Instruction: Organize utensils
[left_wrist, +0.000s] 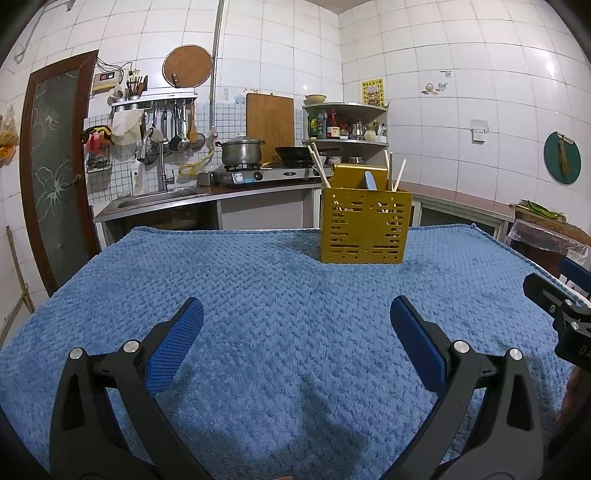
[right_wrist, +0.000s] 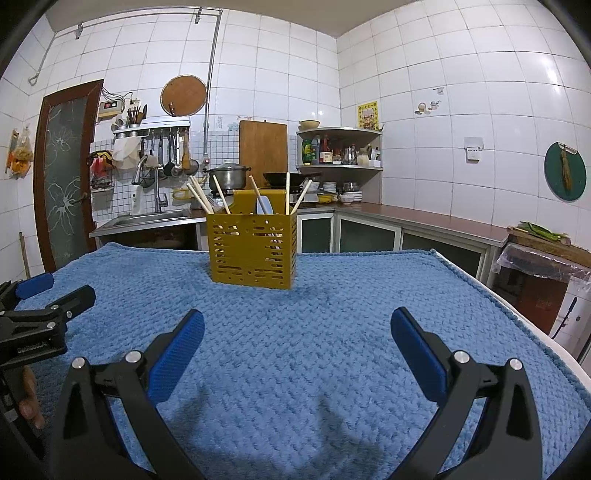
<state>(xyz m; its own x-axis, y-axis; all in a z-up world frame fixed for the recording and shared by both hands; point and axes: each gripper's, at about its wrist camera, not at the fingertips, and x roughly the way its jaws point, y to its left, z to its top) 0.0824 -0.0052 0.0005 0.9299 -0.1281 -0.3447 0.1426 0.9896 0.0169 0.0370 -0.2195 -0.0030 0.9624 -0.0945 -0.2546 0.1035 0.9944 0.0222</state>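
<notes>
White-tiled kitchen behind, blue towel (right_wrist: 295, 369) spread over the table. Far on it, upright near the back edge: yellow slotted utensil caddy (right_wrist: 252, 254), chopsticks (right_wrist: 220, 194) and a pale blue utensil (right_wrist: 264, 205) standing inside. Bare towel all around the caddy, wide open room out to the table edges. Left gripper (left_wrist: 297, 323) spread wide, holding nothing, low over the near towel, pointed toward the caddy. Right gripper (right_wrist: 297, 332) likewise wide apart and empty, level alongside the left.
</notes>
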